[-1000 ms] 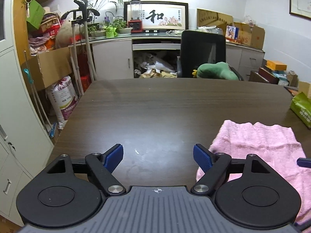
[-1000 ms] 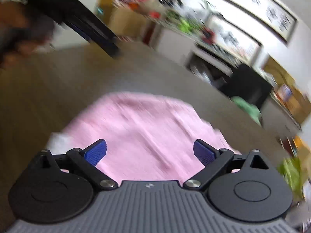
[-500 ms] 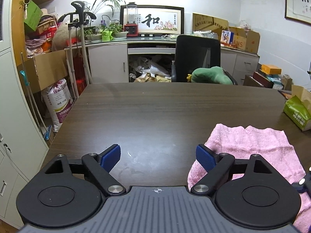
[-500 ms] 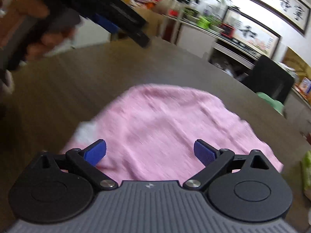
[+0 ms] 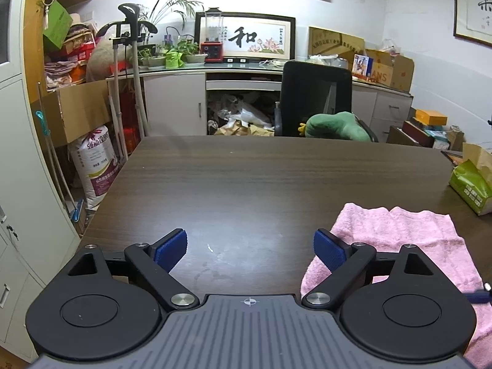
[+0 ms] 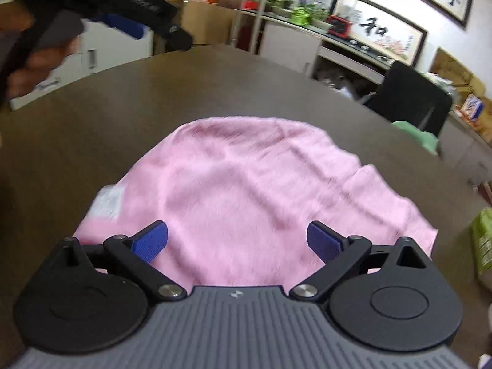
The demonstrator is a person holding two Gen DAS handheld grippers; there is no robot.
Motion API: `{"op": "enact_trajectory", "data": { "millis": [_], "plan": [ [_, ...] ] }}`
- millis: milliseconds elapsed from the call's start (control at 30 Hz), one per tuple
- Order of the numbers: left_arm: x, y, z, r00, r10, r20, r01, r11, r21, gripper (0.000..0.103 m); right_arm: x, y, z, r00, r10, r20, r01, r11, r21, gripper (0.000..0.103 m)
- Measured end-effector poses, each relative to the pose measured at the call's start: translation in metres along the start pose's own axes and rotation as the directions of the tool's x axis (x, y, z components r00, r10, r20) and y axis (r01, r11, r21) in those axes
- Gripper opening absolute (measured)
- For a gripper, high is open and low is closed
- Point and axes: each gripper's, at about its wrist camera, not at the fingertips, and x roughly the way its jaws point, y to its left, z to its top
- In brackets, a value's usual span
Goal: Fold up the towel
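Plainly, the pink towel (image 6: pixel 246 184) is being kept flat on the desk (image 5: pixel 261 184), directly beneath the wide, empty right tongs (image 6: pixel 236 241) (nearer); the left tongs (image 5: pixel 249 249), just opened wide and empty, are being held leftward.

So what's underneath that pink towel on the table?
The pink towel lies spread, a bit rumpled, straight on the dark wooden table. Whether anything sits beneath it cannot be seen; the cloth covers that patch.

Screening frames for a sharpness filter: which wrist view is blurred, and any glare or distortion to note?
Left wrist view: sharp throughout, ceiling light sheen on the dark table, fisheye bending the cabinet edges. Right wrist view: motion blur smears the pink towel and the hand at top left; horizon tilted, the right gripper itself crisp.
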Motion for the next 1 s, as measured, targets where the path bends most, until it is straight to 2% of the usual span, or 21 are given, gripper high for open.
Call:
{"op": "enact_trajectory", "data": {
  "millis": [100,267,367,667,833,1000],
  "plan": [
    [0.003,-0.005,-0.003,1.0,-0.001,-0.012,0.001,1.0,0.012,0.092,-0.001,0.011,-0.007,1.0,-0.02,-0.009,0.02,0.999,-0.042,0.099],
    [0.003,-0.01,-0.005,1.0,0.003,-0.013,-0.002,1.0,0.029,0.094,0.013,0.032,-0.002,0.998,-0.068,0.018,0.07,0.987,-0.142,0.099],
    [0.003,-0.009,-0.006,1.0,0.003,-0.012,-0.003,1.0,0.026,0.094,0.022,0.035,0.004,0.996,-0.086,0.025,0.089,0.982,-0.164,0.1],
    [0.0,-0.006,-0.005,1.0,0.005,-0.002,-0.005,1.0,0.006,0.097,0.025,0.04,0.018,0.987,-0.113,0.114,0.128,0.982,-0.137,0.101],
    [-0.001,-0.006,-0.003,1.0,0.008,0.004,-0.008,1.0,0.004,0.097,0.032,0.057,0.031,0.988,-0.068,0.139,0.093,0.979,-0.18,0.102],
    [-0.001,-0.005,-0.003,1.0,-0.004,0.001,0.004,1.0,-0.001,0.098,0.031,0.069,0.035,0.992,0.034,0.121,-0.008,0.977,-0.213,0.102]
  ]
}}
